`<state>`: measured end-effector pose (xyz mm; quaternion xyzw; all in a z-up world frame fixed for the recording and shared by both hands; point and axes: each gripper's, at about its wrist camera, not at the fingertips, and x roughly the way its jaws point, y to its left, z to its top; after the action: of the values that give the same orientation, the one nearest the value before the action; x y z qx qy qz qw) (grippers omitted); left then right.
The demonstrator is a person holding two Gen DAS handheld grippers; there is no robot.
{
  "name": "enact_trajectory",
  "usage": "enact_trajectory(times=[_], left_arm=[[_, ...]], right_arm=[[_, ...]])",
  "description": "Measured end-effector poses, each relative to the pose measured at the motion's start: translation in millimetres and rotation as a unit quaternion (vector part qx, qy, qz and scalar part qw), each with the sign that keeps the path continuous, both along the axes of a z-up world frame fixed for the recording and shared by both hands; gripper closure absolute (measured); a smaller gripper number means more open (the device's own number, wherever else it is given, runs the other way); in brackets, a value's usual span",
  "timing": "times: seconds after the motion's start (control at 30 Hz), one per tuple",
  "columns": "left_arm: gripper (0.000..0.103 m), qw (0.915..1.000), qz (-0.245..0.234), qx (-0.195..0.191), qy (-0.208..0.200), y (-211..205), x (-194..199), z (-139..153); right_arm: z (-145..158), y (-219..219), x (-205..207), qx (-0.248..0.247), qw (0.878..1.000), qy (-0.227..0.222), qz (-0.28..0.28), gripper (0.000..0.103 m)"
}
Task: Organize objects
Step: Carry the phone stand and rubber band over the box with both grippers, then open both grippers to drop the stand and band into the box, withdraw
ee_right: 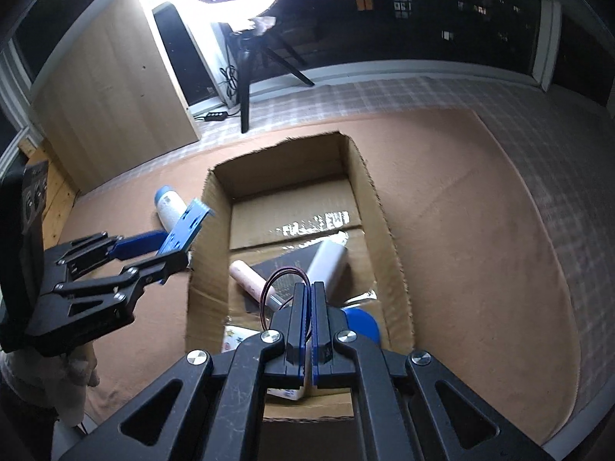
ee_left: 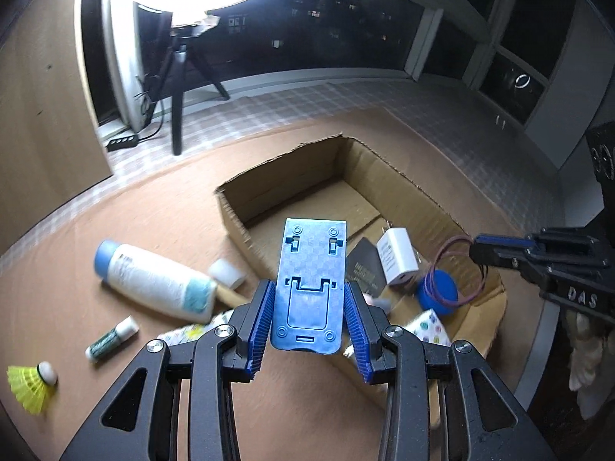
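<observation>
Your left hand-held gripper (ee_left: pixel 307 319) pinches a blue phone stand (ee_left: pixel 310 284) between its ribbed blue pads, gripping the plate's lower half so the rest sticks out forward. It hangs above the near left wall of the open cardboard box (ee_left: pixel 238 211), which sits on the brown table (ee_left: pixel 153 199).

Your right hand-held gripper (ee_right: pixel 309 307) has its pads pressed together on a thin purple hair tie (ee_right: pixel 282 274), whose loop dangles from the tips over the inside of the box. From the left wrist view the loop hangs just above a blue round lid (ee_left: pixel 442 292).

Already in the box lie a white charger (ee_left: pixel 396 257), a dark card (ee_left: pixel 365 269), a pink cylinder (ee_right: pixel 250 276) and a colourful dotted packet (ee_left: pixel 430 326).

Outside the box, on the table to its left, rest a white bottle with a blue cap (ee_left: pixel 153 276), a small white roll (ee_left: pixel 226 272) touching the box wall, a small green-and-white tube (ee_left: pixel 111 340) and a yellow shuttlecock (ee_left: pixel 30 386) near the table's edge.
</observation>
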<state>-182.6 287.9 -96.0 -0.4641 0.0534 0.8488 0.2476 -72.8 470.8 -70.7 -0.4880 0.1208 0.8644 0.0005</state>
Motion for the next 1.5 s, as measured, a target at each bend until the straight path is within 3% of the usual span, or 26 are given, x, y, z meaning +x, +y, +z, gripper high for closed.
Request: enact_trajectory(times=[0.43, 0.47, 0.53, 0.6, 1.1, 1.5], left_arm=[[0.062, 0.9998, -0.018, -0.004, -0.011, 42, -18, -10], [0.058, 0.9998, -0.014, -0.003, -0.013, 42, -19, -10], [0.049, 0.9999, -0.008, 0.003, -0.014, 39, -20, -9], [0.048, 0.9999, -0.003, 0.007, -0.014, 36, -21, -8], [0.048, 0.9994, 0.032, 0.012, -0.011, -21, -7, 2], [0.048, 0.9934, 0.114, -0.002, -0.015, -126, -2, -1]], right_arm=[[-14, 16, 2, -0.022, 1.000, -0.016, 0.005, 0.098], [-15, 16, 1, -0.029, 0.999, -0.021, 0.007, 0.094], [-17, 16, 1, -0.032, 0.999, -0.023, 0.007, 0.067], [-16, 14, 2, -0.027, 0.999, -0.018, 0.008, 0.060], [-9, -8, -9, -0.049, 0.999, -0.008, 0.019, 0.060], [10, -66, -38, -0.062, 0.995, 0.015, 0.070, 0.060]])
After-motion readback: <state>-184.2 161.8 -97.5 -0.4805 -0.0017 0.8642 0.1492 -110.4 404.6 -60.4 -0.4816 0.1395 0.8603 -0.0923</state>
